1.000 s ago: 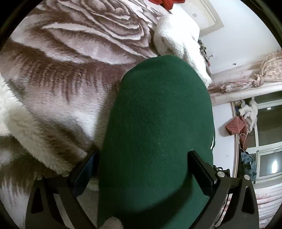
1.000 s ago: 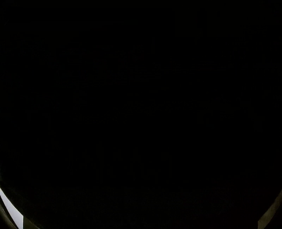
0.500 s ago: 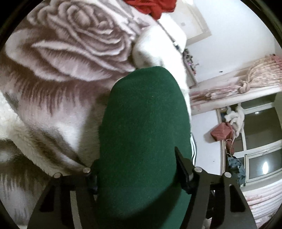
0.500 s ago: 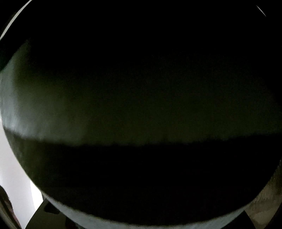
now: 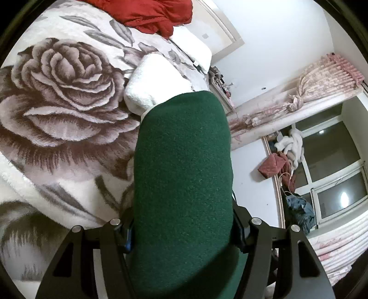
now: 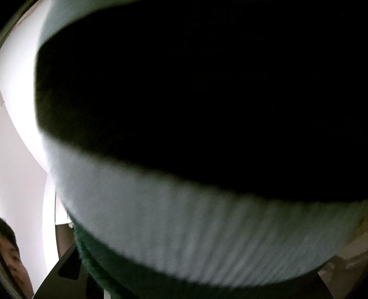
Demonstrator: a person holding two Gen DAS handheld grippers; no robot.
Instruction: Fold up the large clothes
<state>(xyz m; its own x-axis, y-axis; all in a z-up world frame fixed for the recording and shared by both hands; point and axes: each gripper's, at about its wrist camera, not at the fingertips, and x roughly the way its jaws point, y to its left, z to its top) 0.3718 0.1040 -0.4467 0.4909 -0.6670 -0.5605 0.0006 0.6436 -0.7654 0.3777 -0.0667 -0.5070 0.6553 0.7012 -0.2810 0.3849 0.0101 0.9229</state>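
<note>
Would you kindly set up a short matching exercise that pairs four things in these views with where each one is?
Things:
1. green garment
2. red cloth
3. floral blanket
4. pink curtain

Places:
A. tied back above the window
B. spread over the bed
C. between the left gripper's jaws
D. bunched at the far end of the bed

Pairs: 1-C, 2-D, 3-B, 4-A

No readable text, label, brand, number or sign in either view.
</note>
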